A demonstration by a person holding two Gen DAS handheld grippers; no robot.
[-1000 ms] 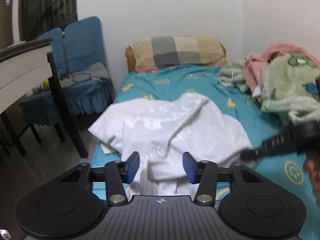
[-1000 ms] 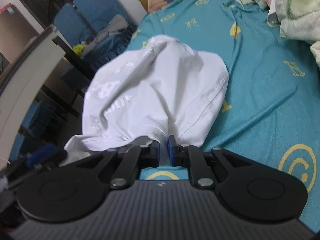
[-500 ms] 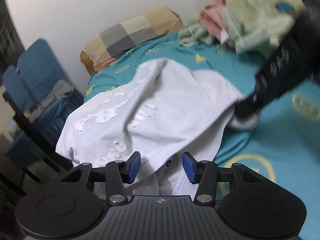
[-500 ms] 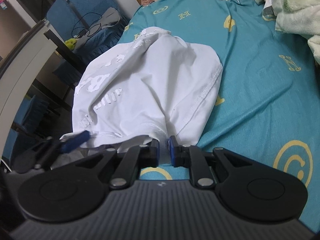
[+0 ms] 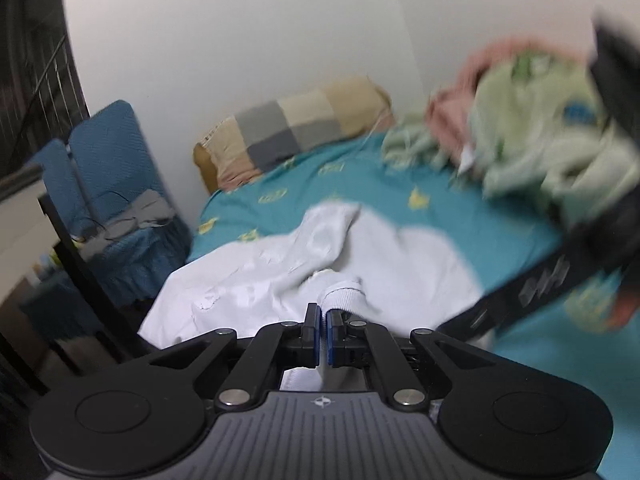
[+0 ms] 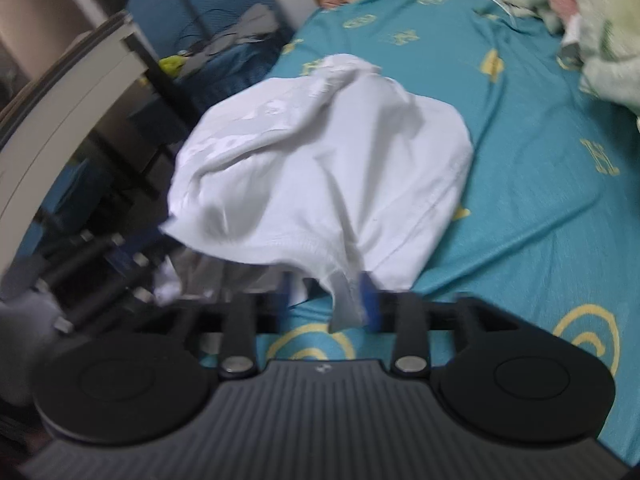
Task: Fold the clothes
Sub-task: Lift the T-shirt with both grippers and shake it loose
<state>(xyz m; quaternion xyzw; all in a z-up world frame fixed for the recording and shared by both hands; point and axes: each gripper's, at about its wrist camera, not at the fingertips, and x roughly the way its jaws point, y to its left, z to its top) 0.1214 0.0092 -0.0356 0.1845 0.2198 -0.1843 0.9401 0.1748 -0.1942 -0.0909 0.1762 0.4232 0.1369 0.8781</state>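
Fingers of the left gripper (image 5: pixel 322 334) have just closed, pinching the white shirt (image 6: pixel 328 168) near the bed's (image 6: pixel 540 184) left edge; the right gripper's (image 6: pixel 328 300) fingers have just opened, cloth hanging between them.

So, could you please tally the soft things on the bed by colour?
White: 1, the shirt
Checked beige and grey: 1, the pillow
Pale green: 1, the blanket
Pink: 1, the cloth bundled beside the blanket
Total: 4
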